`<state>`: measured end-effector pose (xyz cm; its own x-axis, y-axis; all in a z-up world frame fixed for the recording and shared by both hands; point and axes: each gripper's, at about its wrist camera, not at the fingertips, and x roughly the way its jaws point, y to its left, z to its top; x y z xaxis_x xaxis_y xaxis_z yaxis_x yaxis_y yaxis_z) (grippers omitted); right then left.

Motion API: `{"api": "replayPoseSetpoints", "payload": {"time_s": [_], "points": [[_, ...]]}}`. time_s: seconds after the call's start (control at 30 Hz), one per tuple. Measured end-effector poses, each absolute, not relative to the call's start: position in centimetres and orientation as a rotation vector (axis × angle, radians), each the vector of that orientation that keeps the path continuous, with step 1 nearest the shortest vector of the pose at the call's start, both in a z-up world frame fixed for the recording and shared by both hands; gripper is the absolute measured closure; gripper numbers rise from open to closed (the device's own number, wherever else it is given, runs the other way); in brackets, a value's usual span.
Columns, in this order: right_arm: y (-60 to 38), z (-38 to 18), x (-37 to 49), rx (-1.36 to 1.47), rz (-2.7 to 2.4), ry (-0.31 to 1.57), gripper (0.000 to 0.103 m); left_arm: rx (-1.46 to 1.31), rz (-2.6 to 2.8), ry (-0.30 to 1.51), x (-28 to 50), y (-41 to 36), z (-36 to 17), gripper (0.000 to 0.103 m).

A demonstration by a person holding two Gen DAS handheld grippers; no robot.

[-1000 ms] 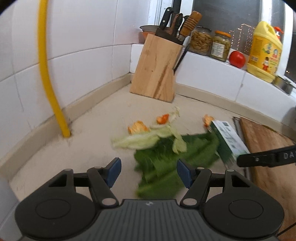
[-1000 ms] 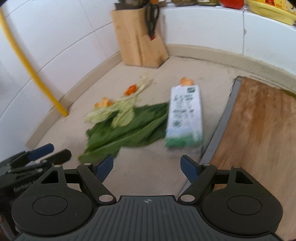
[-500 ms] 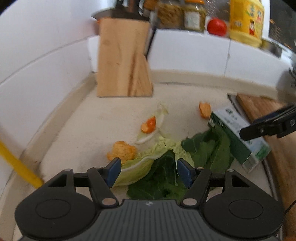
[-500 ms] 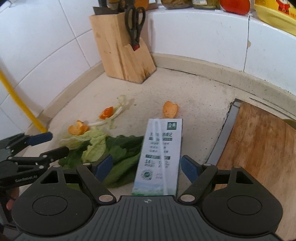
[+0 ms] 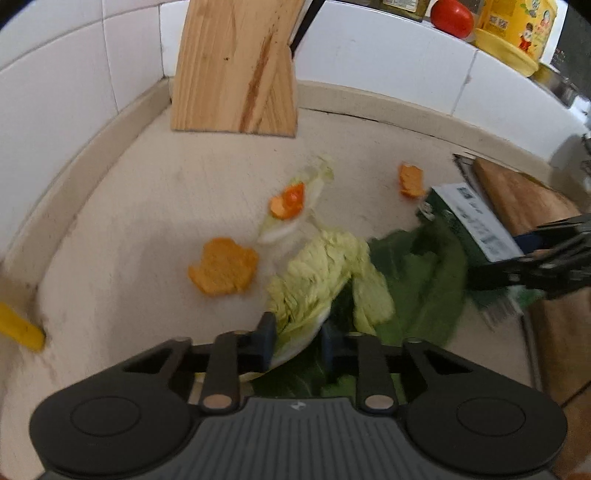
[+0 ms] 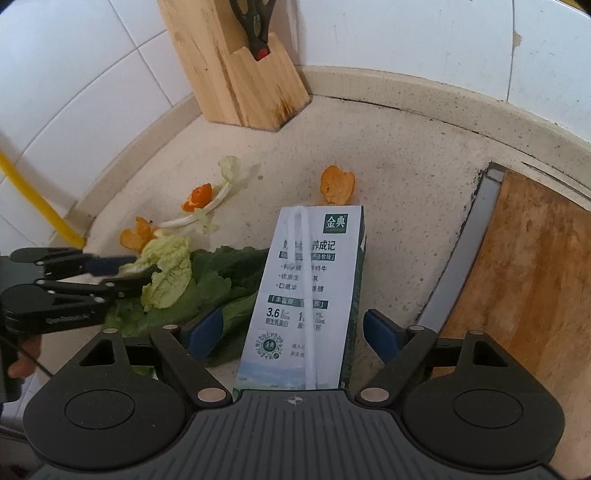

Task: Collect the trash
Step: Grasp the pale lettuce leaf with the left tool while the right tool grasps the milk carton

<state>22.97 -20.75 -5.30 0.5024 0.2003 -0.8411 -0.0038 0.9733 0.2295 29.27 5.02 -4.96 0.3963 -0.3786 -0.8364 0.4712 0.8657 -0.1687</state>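
Note:
Trash lies on the beige counter (image 5: 147, 206). A pale cabbage leaf (image 5: 325, 269) rests on dark green leaves (image 5: 424, 280), with orange peels (image 5: 223, 271) scattered around them. My left gripper (image 5: 297, 338) points down at the pile, its jaws closing with the lower end of the cabbage leaf pinched between the blue pads. The right wrist view shows the same left gripper (image 6: 138, 273) at the cabbage leaf (image 6: 168, 269). A white and green milk carton (image 6: 306, 280) lies flat. My right gripper (image 6: 293, 330) stands open astride it, pads apart from its sides.
A wooden knife block (image 5: 236, 66) stands at the back by the tiled wall. A wooden cutting board (image 6: 535, 277) lies right of the carton. A yellow pipe (image 6: 37, 199) rises at the left wall. A tomato (image 5: 452, 16) and a yellow bottle (image 5: 517, 29) sit on the ledge.
Both grippers have come down and closer to the trash. The left jaws have narrowed onto the cabbage leaf. The right gripper now straddles the carton, still wide.

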Motion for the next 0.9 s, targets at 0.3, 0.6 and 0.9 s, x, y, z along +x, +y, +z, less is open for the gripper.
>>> {"api": "replayPoseSetpoints", "payload": {"time_s": [0.3, 0.6, 0.9], "points": [[-20.9, -5.0, 22.4, 0.175, 0.149, 1.065, 0.034, -0.019, -0.631, 1.034, 24.2, 6.2, -2.4, 0.092], [-19.7, -4.8, 23.8, 0.100, 0.137, 1.066, 0.017, -0.003, -0.522, 1.004, 26.8, 5.0, -3.6, 0.085], [-19.8, -4.7, 23.7, 0.084, 0.142, 1.058, 0.040, -0.004, -0.482, 1.069, 27.5, 4.6, -4.4, 0.095]]}}
